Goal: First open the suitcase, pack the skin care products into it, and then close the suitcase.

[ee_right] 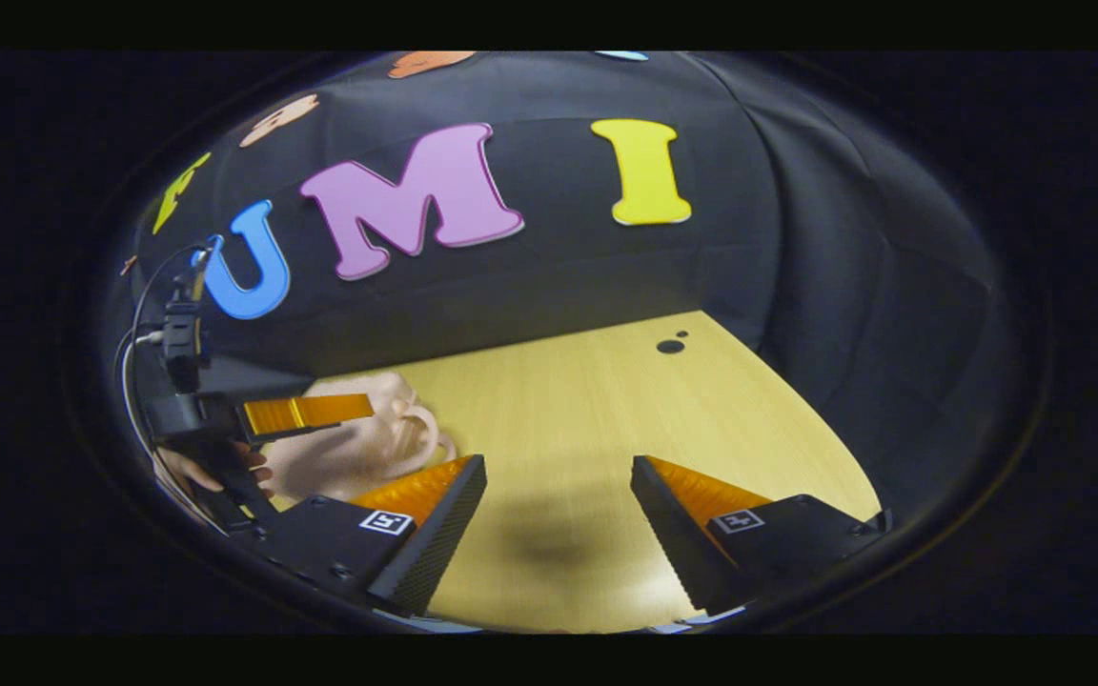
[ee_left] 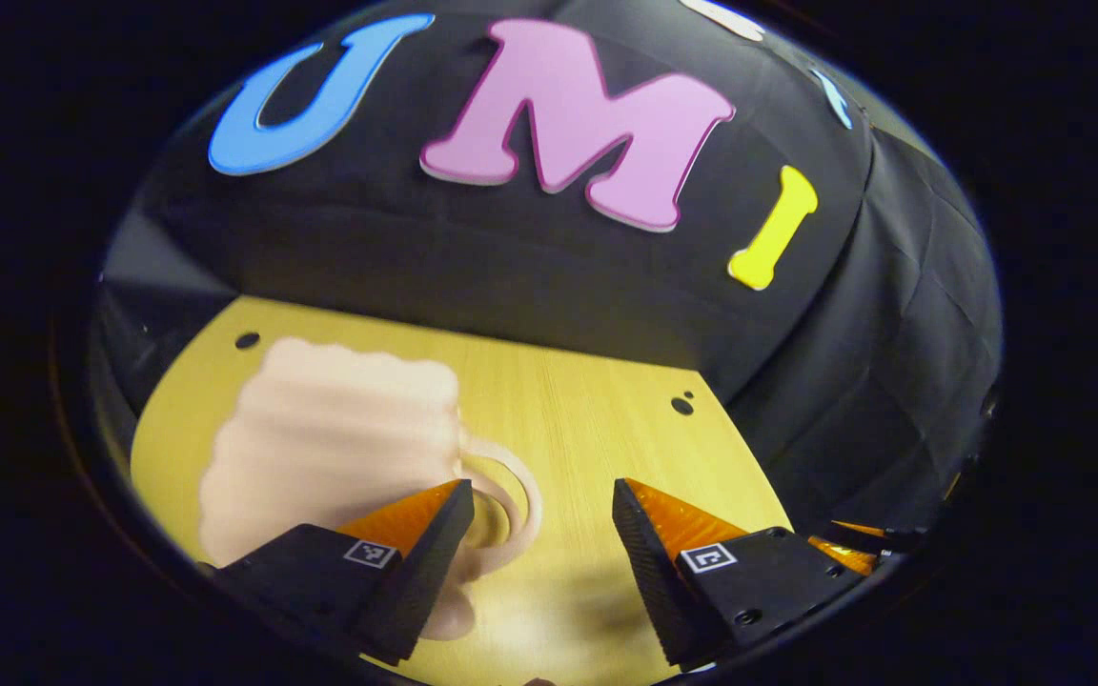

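A pale pink ribbed suitcase (ee_left: 330,438) lies shut on the wooden table (ee_left: 587,410), blurred, with its looped handle (ee_left: 516,500) pointing right. My left gripper (ee_left: 544,543) is open, its left finger in front of the case's near right corner and handle, nothing between the fingers. In the right gripper view the suitcase (ee_right: 358,448) sits at the left. The left gripper (ee_right: 306,413) hovers just above and in front of it, held by a hand (ee_right: 189,467). My right gripper (ee_right: 559,519) is open over bare tabletop to the right of the case.
The black cloth wall (ee_left: 530,276) closes the table's back and right side. Small round holes (ee_right: 670,346) mark the tabletop near the back right corner, and another hole (ee_left: 247,340) lies behind the suitcase. Bare wood (ee_right: 606,410) stretches right of the case.
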